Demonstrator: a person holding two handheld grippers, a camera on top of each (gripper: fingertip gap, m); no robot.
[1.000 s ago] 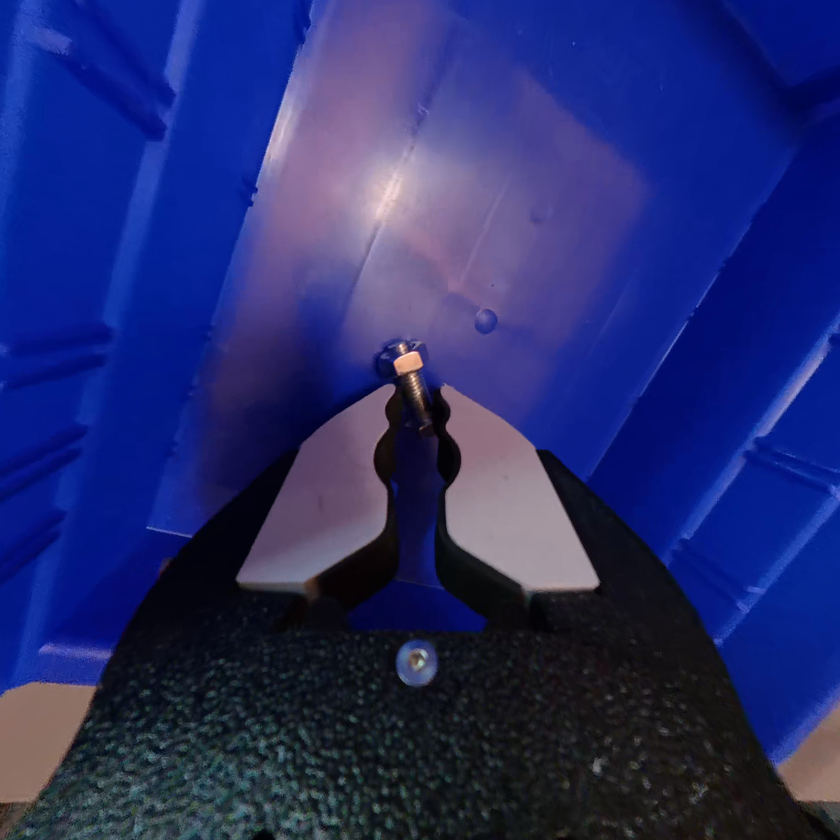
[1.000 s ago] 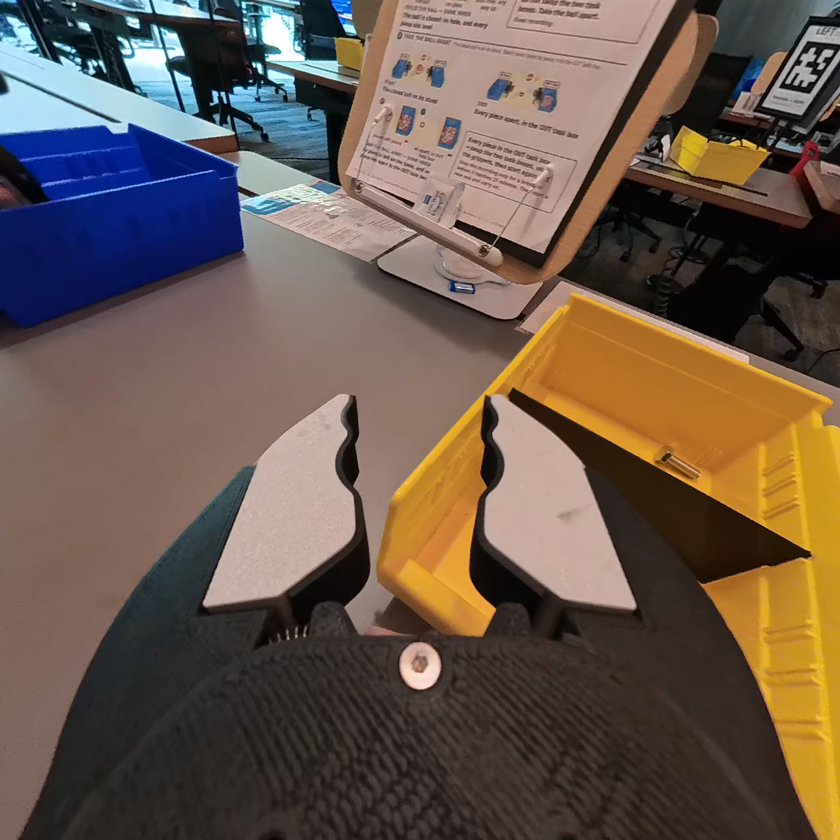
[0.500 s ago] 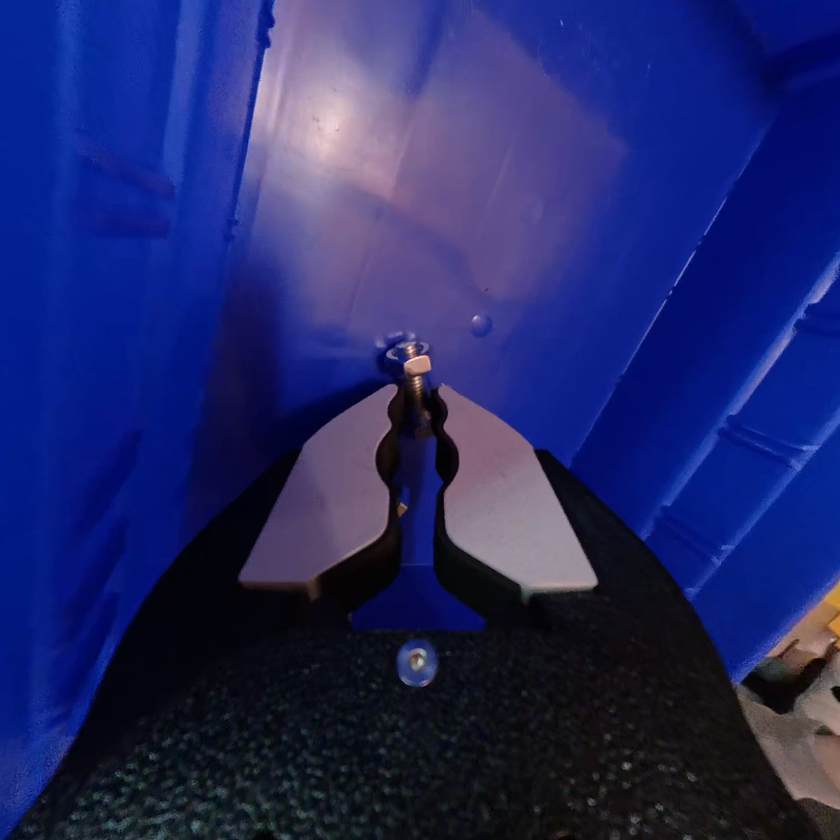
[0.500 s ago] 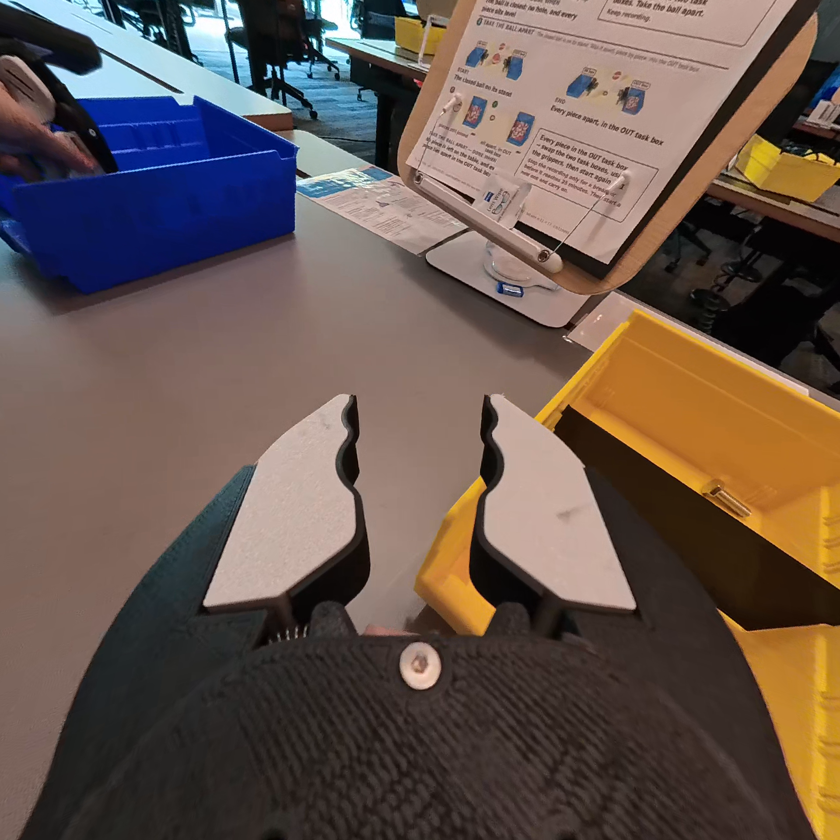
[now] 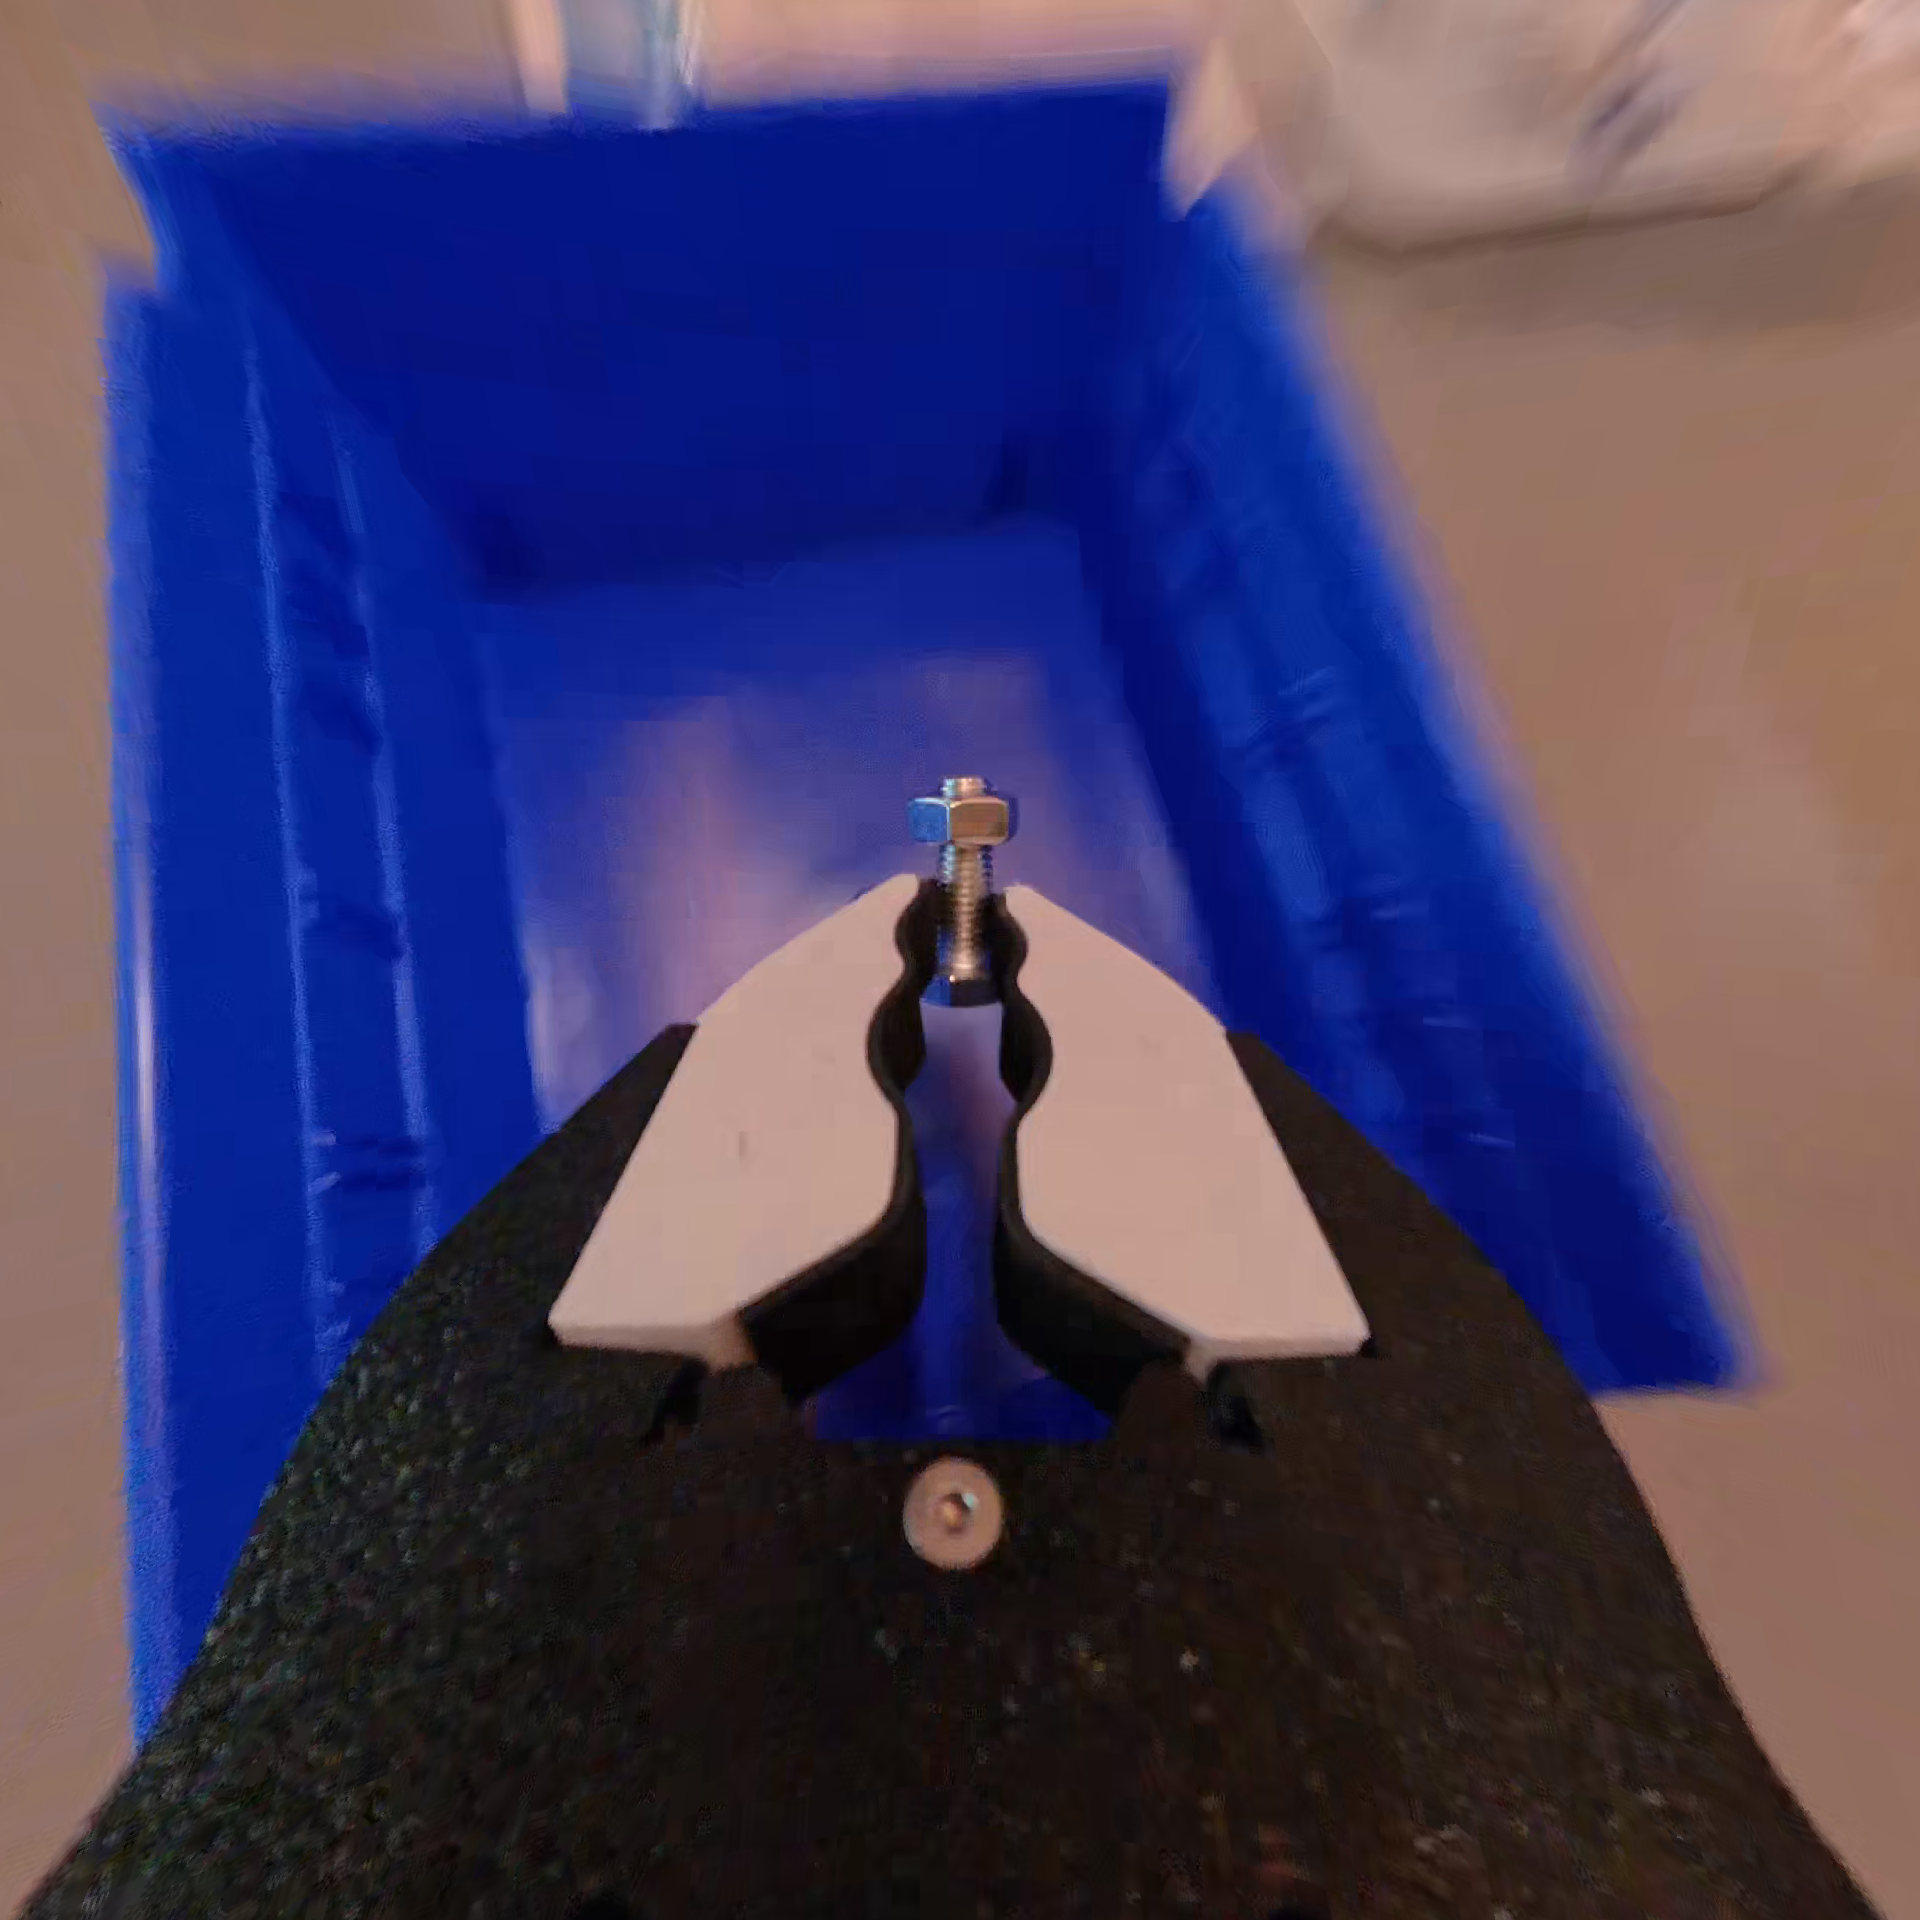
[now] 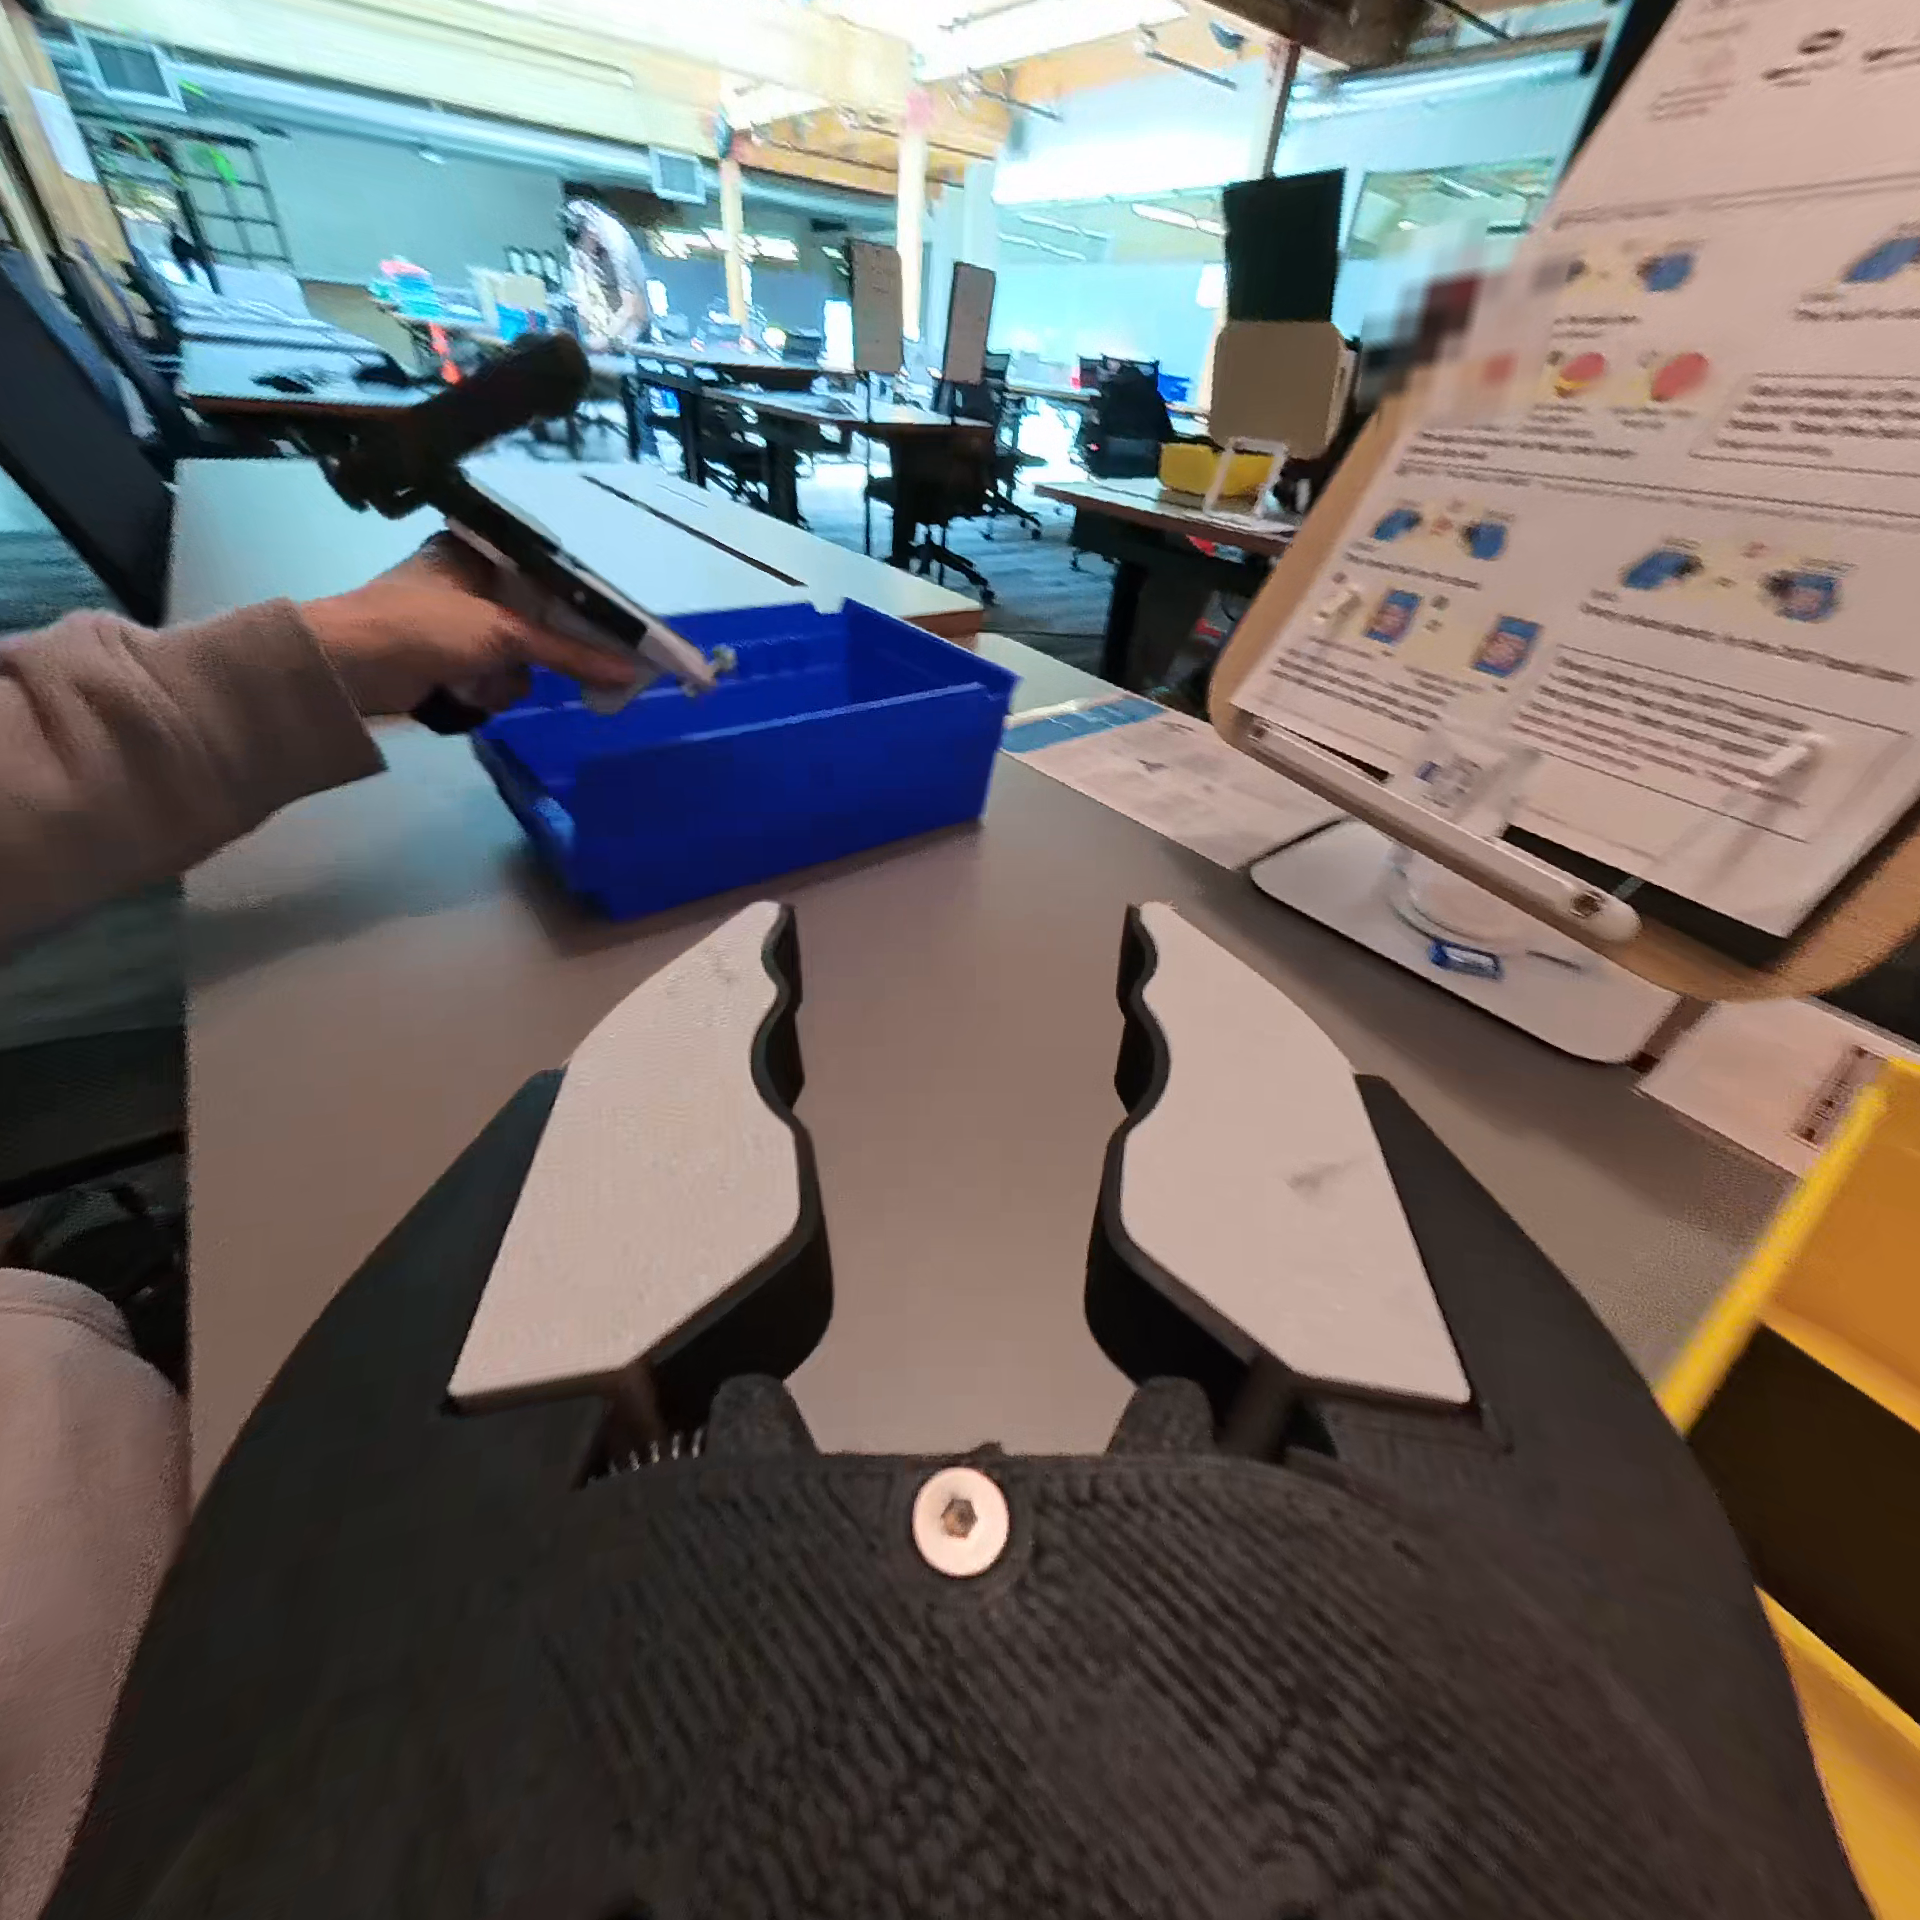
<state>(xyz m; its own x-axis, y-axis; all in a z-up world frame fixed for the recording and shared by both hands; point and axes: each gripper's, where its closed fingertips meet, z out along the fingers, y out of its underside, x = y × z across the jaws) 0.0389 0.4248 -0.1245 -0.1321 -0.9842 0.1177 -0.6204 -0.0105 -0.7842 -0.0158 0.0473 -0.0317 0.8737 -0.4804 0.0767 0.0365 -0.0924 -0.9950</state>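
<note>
Blurred blue bin (image 5: 727, 468); left fingers (image 5: 831, 1039) clamp bolt (image 5: 961, 894), right fingers (image 6: 665, 1143) apart

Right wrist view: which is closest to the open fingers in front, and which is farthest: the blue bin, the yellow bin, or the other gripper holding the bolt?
1. Yellow bin, right beside the right gripper.
2. Blue bin, ahead on the left.
3. Left gripper with the bolt, above the blue bin's far side.

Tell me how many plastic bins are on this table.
2. A blue bin lies far left, under the left gripper; a yellow bin sits at the right edge, partly cut off.
</note>
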